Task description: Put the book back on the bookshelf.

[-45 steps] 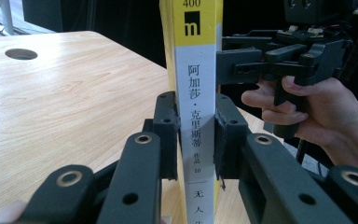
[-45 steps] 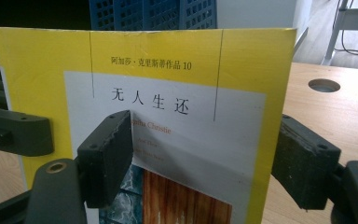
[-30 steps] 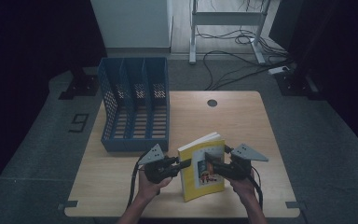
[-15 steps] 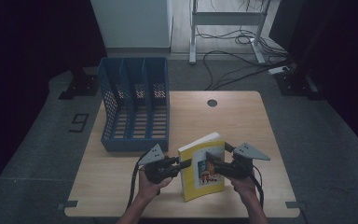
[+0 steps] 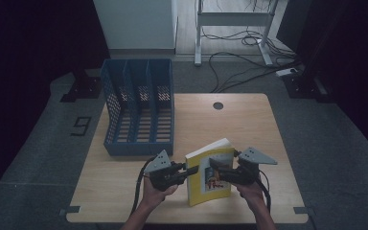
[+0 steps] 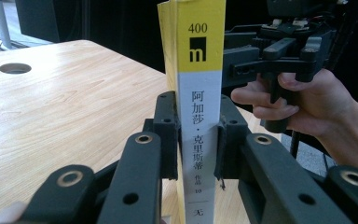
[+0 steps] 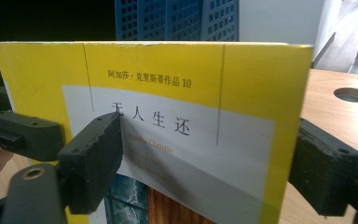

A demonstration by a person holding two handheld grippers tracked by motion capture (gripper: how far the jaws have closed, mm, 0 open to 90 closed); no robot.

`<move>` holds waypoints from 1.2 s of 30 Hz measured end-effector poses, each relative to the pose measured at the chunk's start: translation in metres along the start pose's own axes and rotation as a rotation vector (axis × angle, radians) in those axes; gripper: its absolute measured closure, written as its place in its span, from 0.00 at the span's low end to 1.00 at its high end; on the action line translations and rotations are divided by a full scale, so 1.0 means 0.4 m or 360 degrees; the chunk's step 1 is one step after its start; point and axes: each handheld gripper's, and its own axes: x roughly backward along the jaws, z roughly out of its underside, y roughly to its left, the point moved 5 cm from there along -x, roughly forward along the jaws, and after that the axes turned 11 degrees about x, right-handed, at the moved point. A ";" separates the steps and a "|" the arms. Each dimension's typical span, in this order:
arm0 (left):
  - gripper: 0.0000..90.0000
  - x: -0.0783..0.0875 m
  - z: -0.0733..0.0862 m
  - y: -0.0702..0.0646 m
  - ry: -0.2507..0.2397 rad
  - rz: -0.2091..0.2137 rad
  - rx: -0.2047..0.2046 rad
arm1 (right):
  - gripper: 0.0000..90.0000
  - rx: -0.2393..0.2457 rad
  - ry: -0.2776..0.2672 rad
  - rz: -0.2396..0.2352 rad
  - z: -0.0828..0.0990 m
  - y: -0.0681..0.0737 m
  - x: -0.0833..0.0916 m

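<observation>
Dark grey carpet surrounds a light wooden table (image 5: 124,191) in the high view, with a white cabinet, desk legs and loose cables on the floor beyond it. At the table's far left stands a blue mesh file rack (image 5: 139,112) with three compartments, their open sides facing up. A round cable hole (image 5: 218,105) sits near the far edge. Toward the near edge, a yellow book (image 5: 210,172) stands upright on the table between two hands coming in from below. The left gripper (image 5: 188,171) meets the book's left edge; the right gripper (image 5: 216,168) sits against its front cover. Each carries a grey three-cornered plate on top and a trailing black cable.

Left gripper view: the two black jaws are clamped on the book's spine (image 6: 199,116), one pad pressed to each side. The spine is yellow at the top with "400" and a black logo, white below with Chinese lettering. Behind it, the person's right hand (image 6: 303,105) grips the handle of the other tool. Wooden tabletop and the round hole (image 6: 15,68) lie to the left.

Right gripper view: the book's front cover (image 7: 168,121) faces the camera, yellow with a white panel and Chinese title lettering. The jaws have just been opening and now stand wide apart, one pad in front of the cover, the other just off its right edge, neither pressing. The blue rack (image 7: 177,19) rises behind.
</observation>
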 end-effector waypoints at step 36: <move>0.80 -0.015 -0.004 -0.014 -0.0028 -0.0055 -0.0028 | 0.31 0.0133 -0.0072 0.0054 -0.029 0.028 0.027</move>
